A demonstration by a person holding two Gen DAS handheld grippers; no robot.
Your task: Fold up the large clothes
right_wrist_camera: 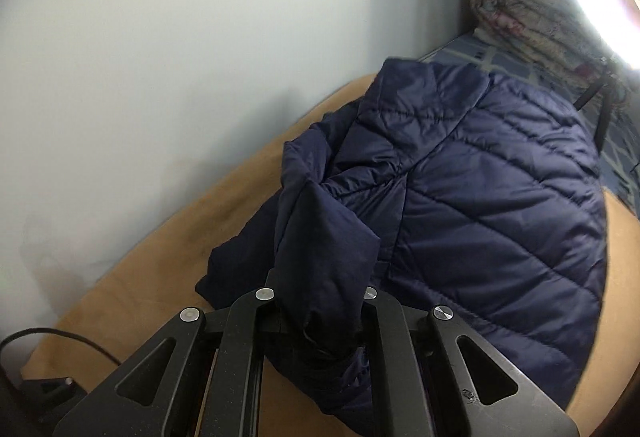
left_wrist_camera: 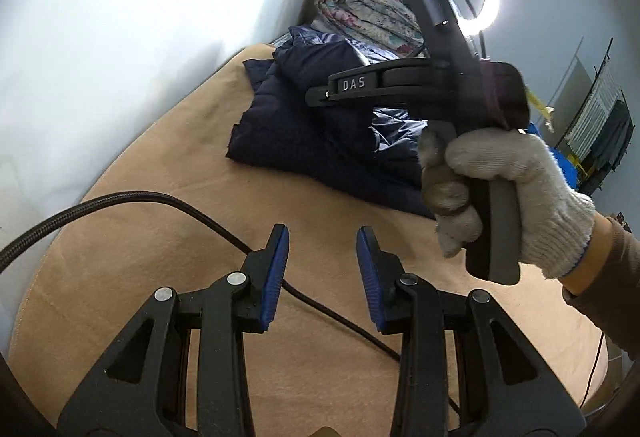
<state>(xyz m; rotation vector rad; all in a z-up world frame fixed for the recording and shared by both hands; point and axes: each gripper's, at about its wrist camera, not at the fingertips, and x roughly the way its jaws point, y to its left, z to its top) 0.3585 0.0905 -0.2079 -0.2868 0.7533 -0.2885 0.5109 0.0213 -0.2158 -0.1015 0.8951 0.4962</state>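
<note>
Jacket (right_wrist_camera: 480,197) sleeve pinched by right gripper (right_wrist_camera: 320,317), left gripper (left_wrist_camera: 322,269) spread, cable (left_wrist_camera: 200,213) beneath.

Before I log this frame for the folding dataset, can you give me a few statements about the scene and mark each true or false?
1. The right gripper is clamped on a fold of the navy quilted jacket. True.
2. The left gripper also holds jacket fabric. False: its fingers stand apart with nothing between them.
3. The jacket lies on a white sheet. False: it rests on a tan blanket.
4. A rolled floral blanket sits beyond the jacket, near the wall. True.
5. The hand on the right gripper wears a knit glove. True.
</note>
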